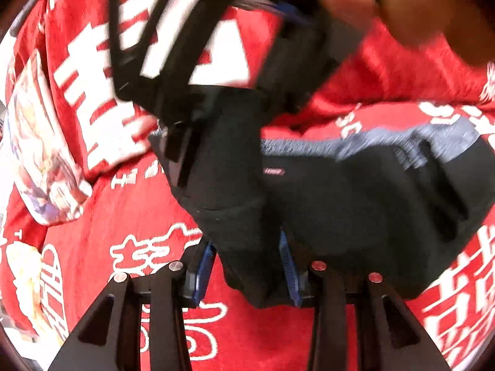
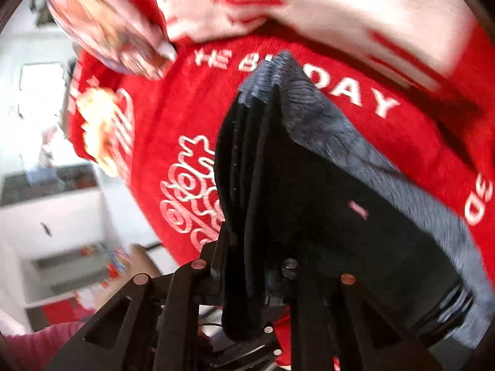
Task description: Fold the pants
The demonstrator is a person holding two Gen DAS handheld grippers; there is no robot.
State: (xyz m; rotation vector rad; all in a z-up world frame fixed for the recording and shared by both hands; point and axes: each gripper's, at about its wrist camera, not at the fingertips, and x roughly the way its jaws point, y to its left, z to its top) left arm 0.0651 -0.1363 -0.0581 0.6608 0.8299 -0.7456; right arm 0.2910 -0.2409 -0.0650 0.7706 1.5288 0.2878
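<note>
The black pants (image 1: 334, 198) with a grey waistband (image 1: 386, 139) are bunched and held above a red blanket (image 1: 130, 216). My left gripper (image 1: 247, 266) is shut on a fold of the pants between its blue pads (image 1: 205, 266). My right gripper (image 2: 250, 281) is shut on another thick fold of the pants (image 2: 309, 204), whose grey waistband (image 2: 355, 151) runs up and right. The right gripper also shows blurred in the left wrist view (image 1: 191, 71), at the top, above the pants.
The red blanket with white lettering (image 2: 340, 92) covers the surface. A printed picture patch (image 1: 40, 154) lies at the left. White furniture (image 2: 55, 216) and a pink cloth (image 2: 37, 340) stand beyond the blanket's left edge.
</note>
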